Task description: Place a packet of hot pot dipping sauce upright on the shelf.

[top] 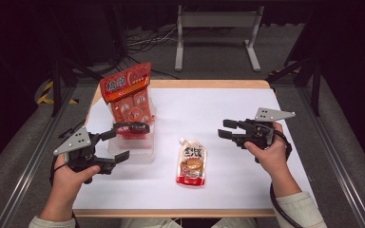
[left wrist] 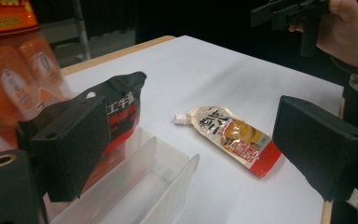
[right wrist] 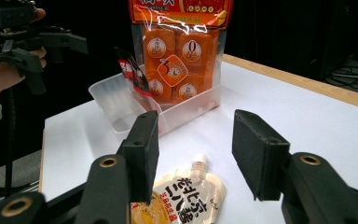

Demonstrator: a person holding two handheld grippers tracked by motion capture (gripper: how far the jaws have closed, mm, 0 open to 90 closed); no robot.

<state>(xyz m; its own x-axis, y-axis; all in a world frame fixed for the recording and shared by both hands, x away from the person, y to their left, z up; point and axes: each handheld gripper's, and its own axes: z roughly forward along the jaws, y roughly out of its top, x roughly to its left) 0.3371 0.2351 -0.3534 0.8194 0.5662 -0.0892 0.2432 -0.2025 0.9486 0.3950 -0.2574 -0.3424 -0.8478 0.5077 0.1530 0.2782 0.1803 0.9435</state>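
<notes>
White matte sheet (top: 247, 156) covers the tabletop, pale wood edge showing at 12 o'clock.

Clear rigid plastic bin (top: 132, 151), rectangular with thin dividers, sits at roughly 9 o'clock of the sheet centre. Standing upright in its far end: tall glossy orange bag (top: 129, 92) of individually wrapped square packs, red header card on top. In front of it, also in the bin, a small black-and-red foil packet (top: 134, 128), crinkled, leaning against the bag; the left gripper view shows its top corner free.

Left gripper (top: 120, 142): black blocky jaws, grey three-cornered plate on top, held at 8 o'clock, pointing toward the bin. Jaws spread wide, nothing clamped. From above one jaw overlaps the foil packet and the other the bin's near corner; the left gripper view shows the pads clear of both, the packet just beside one pad.

Flat spouted pouch (top: 191, 163), cream and red with a white screw cap, soft laminate, lies flat on the sheet at about 6 o'clock of centre, cap end away from the person. Near the bin, not touching it.

Right gripper (top: 225, 129): same build, at 3 o'clock, pointing toward the centre. Jaws partly open, empty. The right gripper view looks down past its pads (right wrist: 145, 154) at the pouch's cap end; pads apart from it.
</notes>
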